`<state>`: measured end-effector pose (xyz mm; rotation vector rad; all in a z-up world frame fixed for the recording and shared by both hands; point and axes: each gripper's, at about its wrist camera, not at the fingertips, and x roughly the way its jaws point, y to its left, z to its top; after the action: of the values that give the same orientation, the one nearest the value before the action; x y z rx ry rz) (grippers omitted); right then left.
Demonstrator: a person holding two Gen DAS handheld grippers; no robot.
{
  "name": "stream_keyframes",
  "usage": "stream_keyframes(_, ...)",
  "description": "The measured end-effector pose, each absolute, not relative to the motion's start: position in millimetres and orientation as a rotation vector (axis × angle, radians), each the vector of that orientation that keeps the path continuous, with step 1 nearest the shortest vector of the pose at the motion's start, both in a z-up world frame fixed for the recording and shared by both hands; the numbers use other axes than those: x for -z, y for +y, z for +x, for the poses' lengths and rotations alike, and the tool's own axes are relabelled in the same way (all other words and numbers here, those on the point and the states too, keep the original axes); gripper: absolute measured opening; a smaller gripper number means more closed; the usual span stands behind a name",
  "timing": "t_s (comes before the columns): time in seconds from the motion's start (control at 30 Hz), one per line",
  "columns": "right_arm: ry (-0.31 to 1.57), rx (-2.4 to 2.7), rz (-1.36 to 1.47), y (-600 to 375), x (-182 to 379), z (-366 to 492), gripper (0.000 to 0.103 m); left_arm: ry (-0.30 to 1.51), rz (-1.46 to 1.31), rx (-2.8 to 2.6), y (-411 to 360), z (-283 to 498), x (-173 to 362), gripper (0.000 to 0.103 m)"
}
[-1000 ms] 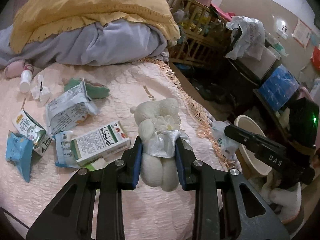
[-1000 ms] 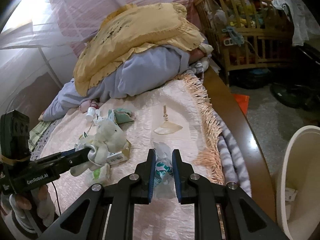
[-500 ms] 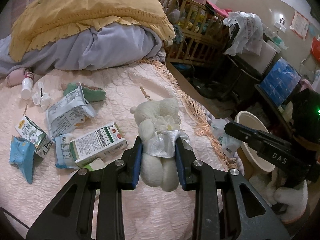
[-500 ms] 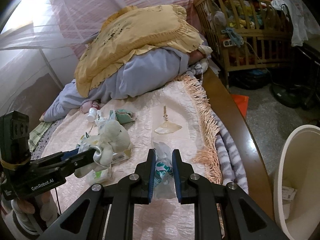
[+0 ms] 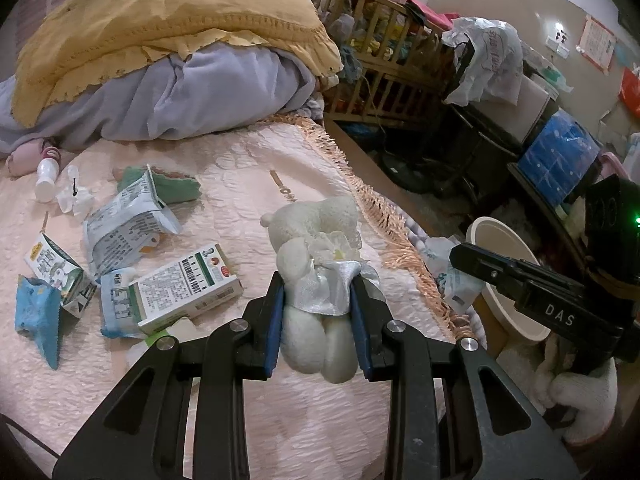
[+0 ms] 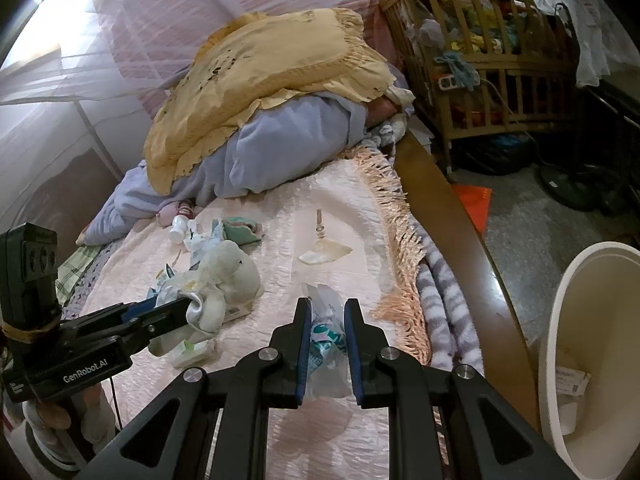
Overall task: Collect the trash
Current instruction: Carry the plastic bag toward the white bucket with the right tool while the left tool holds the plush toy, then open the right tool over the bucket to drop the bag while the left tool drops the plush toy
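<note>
My right gripper point(image 6: 327, 344) squeezes a wrapper point(image 6: 326, 334); my left gripper point(image 5: 318, 312) squeezes a toy point(image 5: 316, 280). I should hold the wrapper over the bin point(image 6: 560, 320), then let go.

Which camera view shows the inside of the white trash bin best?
The right wrist view: the white trash bin is close, and paper scraps show inside. In the left wrist view the white trash bin is farther off and the right gripper partly hides it.

a pink-quilted bed point(image 6: 280, 240) with piled bedding, a wooden crib point(image 6: 480, 60) beside it, speckled floor point(image 6: 540, 232).
</note>
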<state>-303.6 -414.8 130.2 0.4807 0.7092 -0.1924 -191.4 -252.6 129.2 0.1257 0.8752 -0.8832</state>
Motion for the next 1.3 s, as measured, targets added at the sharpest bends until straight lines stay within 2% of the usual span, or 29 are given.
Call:
stream_keyframes(0.43, 0.695, 0.277, 0.513, -447, -131, -332, 0.016, 0.886, 0.15, 0.966, -293, -207, -129, 0.028)
stream_keyframes(0.87, 0.666, 0.472, 0.591, -516, -122, -407, 0.016, 0.947, 0.209, 1.192, -397, -255, -129, 0.028)
stream_keyframes(1.2, 0.658, 0.666, 0.717, -579, -94, -474, 0.016, 1.045, 0.258, 1.343, -479, -293, -111, 0.028)
stream_keyframes(1.27, 0.655, 0.683, 0.735, -588, -89, -483, 0.021, 1.072, 0.25, 1.368, -490, -296, -106, 0.03)
stream_keyframes(1.3, 0.654, 0.695, 0.74, -590, -87, -485, 0.033, 1.084, 0.242, 1.373, -496, -296, -104, 0.03)
